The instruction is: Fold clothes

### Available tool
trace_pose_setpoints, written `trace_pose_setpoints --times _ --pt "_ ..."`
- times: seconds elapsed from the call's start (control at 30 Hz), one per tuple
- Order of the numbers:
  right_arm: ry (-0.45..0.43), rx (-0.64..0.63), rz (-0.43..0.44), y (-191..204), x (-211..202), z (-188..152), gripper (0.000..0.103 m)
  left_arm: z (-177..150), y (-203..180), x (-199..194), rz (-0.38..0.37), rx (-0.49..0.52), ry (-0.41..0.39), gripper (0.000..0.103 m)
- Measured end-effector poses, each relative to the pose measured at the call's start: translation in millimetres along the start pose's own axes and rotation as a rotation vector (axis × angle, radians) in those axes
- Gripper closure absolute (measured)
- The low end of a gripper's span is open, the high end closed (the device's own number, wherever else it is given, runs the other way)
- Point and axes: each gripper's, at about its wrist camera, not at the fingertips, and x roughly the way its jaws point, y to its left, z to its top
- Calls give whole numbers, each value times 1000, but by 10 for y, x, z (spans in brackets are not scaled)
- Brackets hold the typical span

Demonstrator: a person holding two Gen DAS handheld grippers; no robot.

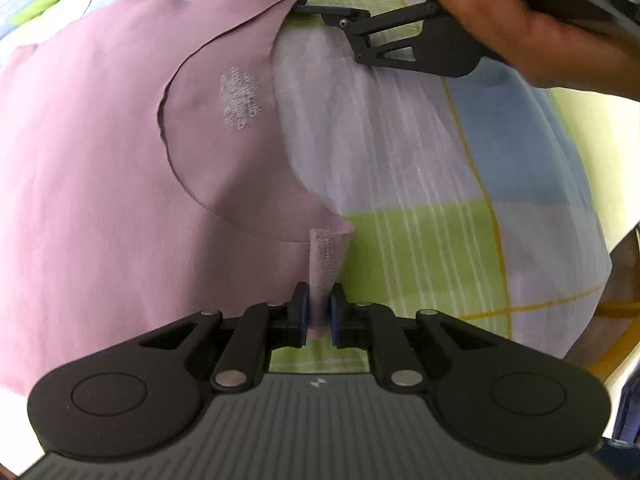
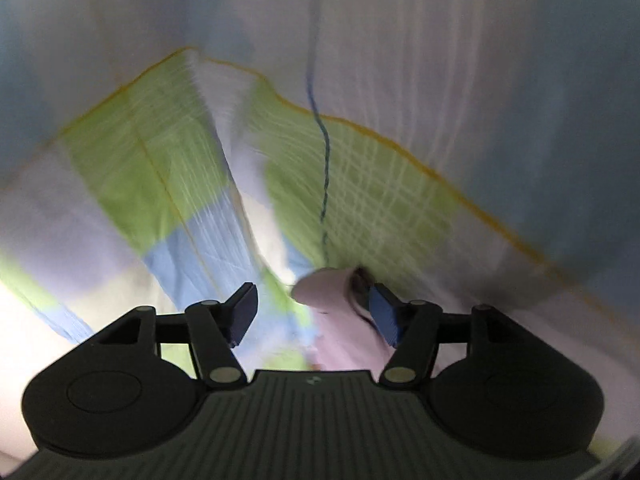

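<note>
Checked bedsheet [image 1: 420,208] under pink garment [image 1: 100,200]; left tongs [image 1: 319,312] pinch strap [image 1: 326,264].

We see our left gripper [image 1: 319,312] pinching one shoulder strap of the pink top [image 1: 100,160], which lies flat on the checked bedsheet [image 1: 420,200]. At the other strap our right gripper [image 1: 316,10] reaches in, hand [image 1: 520,28] behind it.

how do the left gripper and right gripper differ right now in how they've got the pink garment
The black two-finger left gripper has its blue pads pinched on a narrow strap of the mauve-pink knit garment; the black two-finger right gripper stands with jaws apart, the pink cloth against one pad only. The left view is sharp, the right view blurred. Both work at the garment's neck end over the checked green, blue and white bedsheet.
</note>
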Motion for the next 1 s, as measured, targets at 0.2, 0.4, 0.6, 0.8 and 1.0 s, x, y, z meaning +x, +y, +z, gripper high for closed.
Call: trace_pose_setpoints --times 0.2,0.4,0.6,0.8,1.0 --pt "33 -32 13 96 272 46 101 74 35 15 -3 -29 25 90" --pt "-141 -876 -144 1036 -148 -517 102 131 52 27 -38 -25 43 89" --pt "-78 -978 -410 1060 -165 -410 72 153 16 15 -58 -7 32 76" --pt "230 -1254 -365 1356 418 -294 69 107 101 118 -59 -43 25 75" --pt "467 -1385 -408 1484 904 -347 101 77 147 167 -66 -67 -2 74"
